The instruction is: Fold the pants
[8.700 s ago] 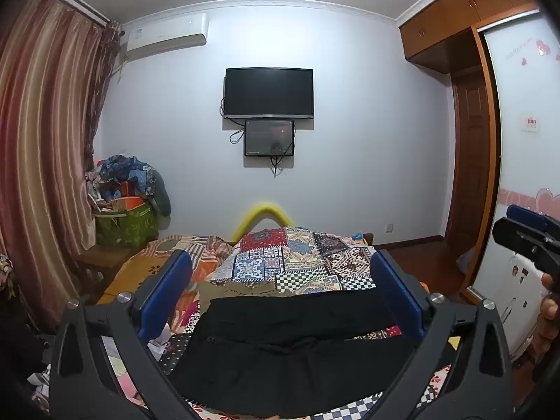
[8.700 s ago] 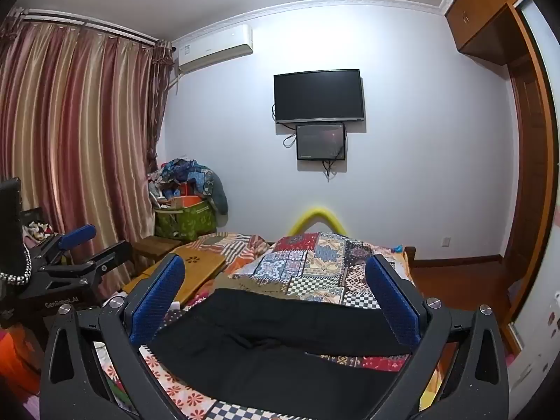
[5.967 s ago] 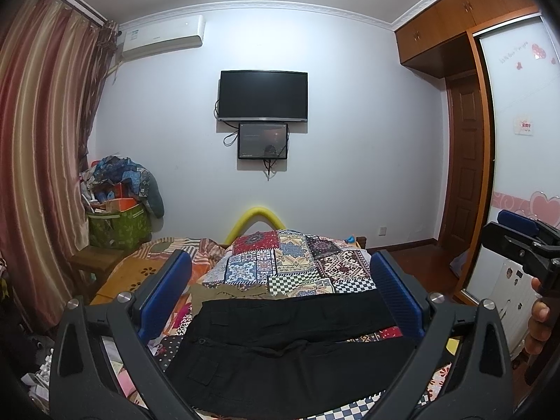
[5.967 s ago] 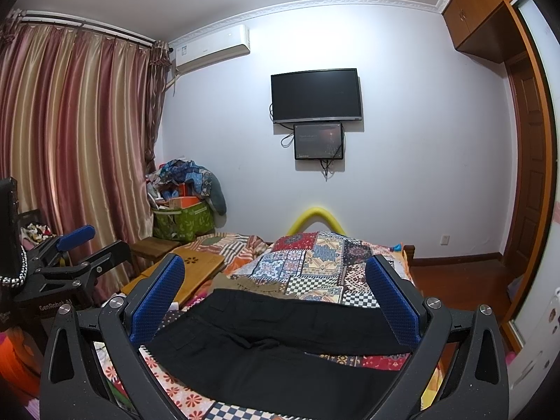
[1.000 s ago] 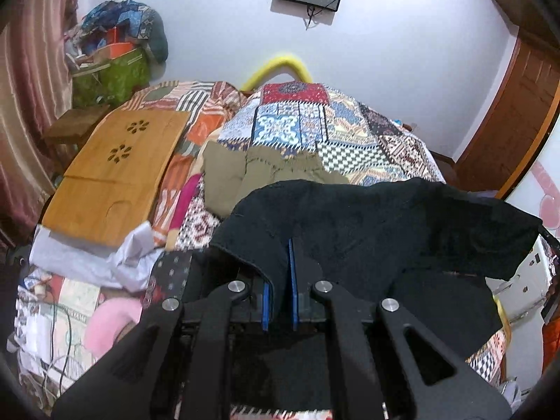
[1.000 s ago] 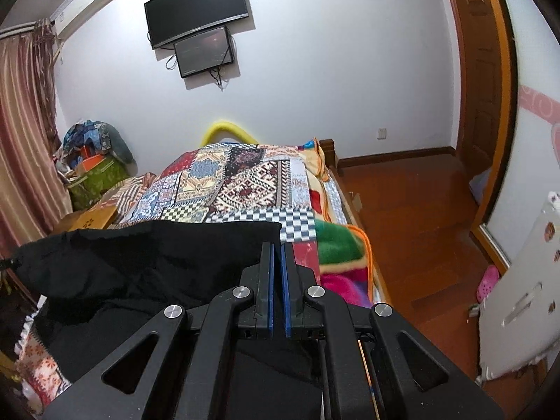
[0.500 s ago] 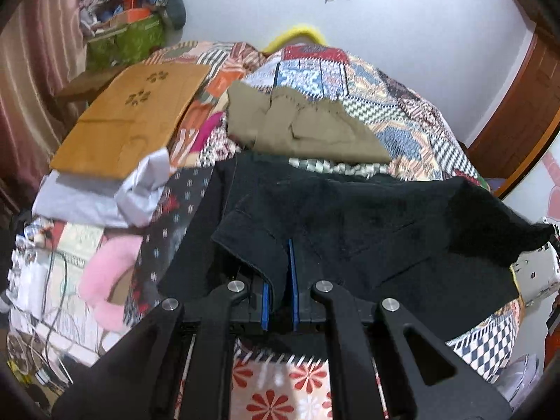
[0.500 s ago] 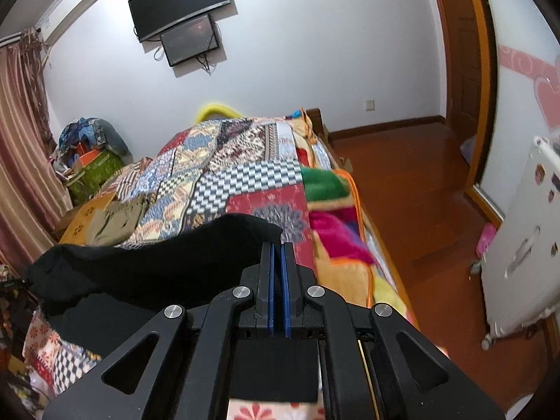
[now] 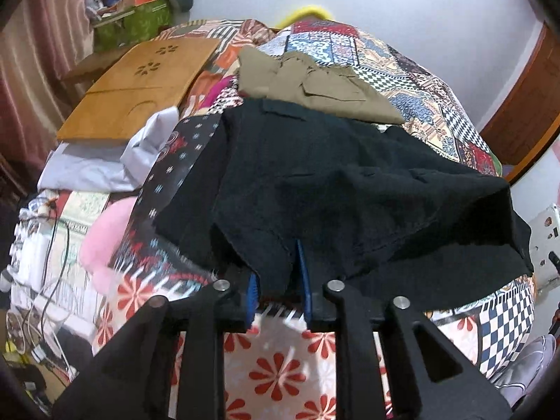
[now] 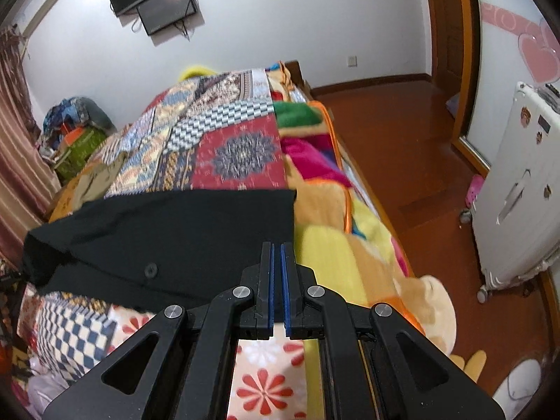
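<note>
Bed point(image 9: 413, 80) first: a patchwork quilt covers it, and the black pants point(image 9: 332, 189) lie across its near end, just in front of a khaki garment point(image 9: 315, 80). Pants appear doubled lengthwise, one layer over another, so the first fold looks laid down, though shorter folds are probably left. A wooden board point(image 9: 140, 84) sits off to the left side. Left gripper point(image 9: 278, 280) has its blue pads parted slightly with black cloth pinched between them. Right gripper point(image 10: 277, 280) is pressed nearly together on the hem-side edge point(image 10: 287, 217).
</note>
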